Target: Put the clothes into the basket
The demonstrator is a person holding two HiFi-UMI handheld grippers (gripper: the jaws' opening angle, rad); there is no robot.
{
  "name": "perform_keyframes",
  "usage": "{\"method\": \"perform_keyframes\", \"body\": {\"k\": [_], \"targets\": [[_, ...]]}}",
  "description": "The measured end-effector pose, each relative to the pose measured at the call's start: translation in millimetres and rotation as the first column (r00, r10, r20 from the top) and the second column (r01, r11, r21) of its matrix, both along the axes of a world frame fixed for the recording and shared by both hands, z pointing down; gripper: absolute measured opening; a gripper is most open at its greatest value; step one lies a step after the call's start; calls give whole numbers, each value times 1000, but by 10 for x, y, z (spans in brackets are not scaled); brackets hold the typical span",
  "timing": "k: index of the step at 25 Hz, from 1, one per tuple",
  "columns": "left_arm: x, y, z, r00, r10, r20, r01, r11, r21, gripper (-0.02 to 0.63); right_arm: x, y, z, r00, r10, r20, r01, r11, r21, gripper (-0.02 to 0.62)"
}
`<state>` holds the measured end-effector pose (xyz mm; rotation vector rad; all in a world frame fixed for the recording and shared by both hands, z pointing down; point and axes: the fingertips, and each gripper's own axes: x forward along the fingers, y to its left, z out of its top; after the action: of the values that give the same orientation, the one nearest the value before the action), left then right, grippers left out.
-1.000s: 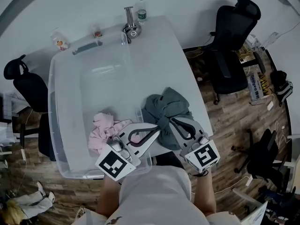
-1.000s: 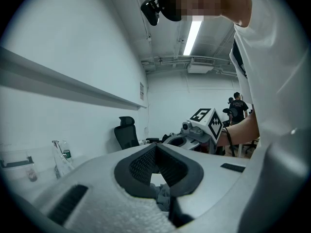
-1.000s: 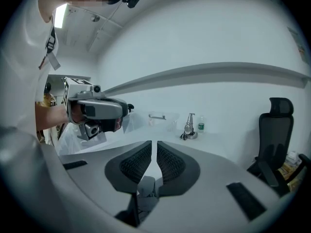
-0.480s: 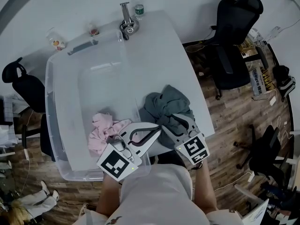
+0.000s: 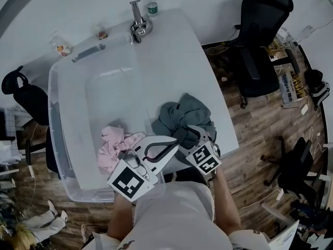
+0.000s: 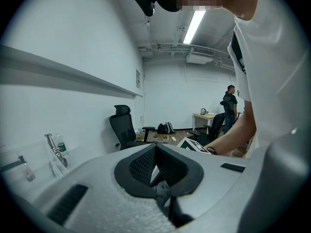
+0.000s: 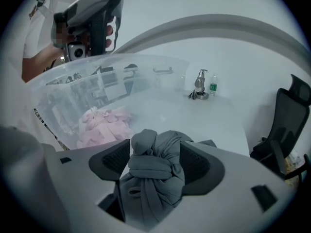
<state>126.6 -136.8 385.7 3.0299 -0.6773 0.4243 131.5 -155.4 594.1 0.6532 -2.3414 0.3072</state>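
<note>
R tool [image 7: 154, 159] jaws just been opening, now half apart round grey top [image 5: 182, 113], no squeeze yet. Top's at desk [image 5: 177, 56] near edge, beside basket [image 5: 57, 113]. L tool [image 5: 174, 149] closed, empty. Next: clamp, lift over.

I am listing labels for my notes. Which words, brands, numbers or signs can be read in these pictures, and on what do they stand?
No text here can be read.
Bottle: green label, too small to read.
White box: dark print, too blurred to read.
Wall notice: too small to read.
Left marker cube, right marker cube: black and white squares, no letters.
</note>
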Motion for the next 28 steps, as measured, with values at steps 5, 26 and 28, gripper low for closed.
{"method": "perform_keyframes", "body": {"k": [5, 26, 28], "targets": [[4, -11, 22, 1000, -5, 5, 5, 1000, -7, 5, -18, 44, 296, 999, -20, -45, 18, 999, -51, 370], [-3, -75, 67, 1000, -21, 12, 22, 999, -24, 5, -140, 140, 1146, 973, -113, -200, 83, 984, -155, 486], [5, -76, 76, 1000, -21, 13, 21, 999, -26, 5, -137, 127, 1175, 972, -112, -205, 81, 985, -153, 486]]}}
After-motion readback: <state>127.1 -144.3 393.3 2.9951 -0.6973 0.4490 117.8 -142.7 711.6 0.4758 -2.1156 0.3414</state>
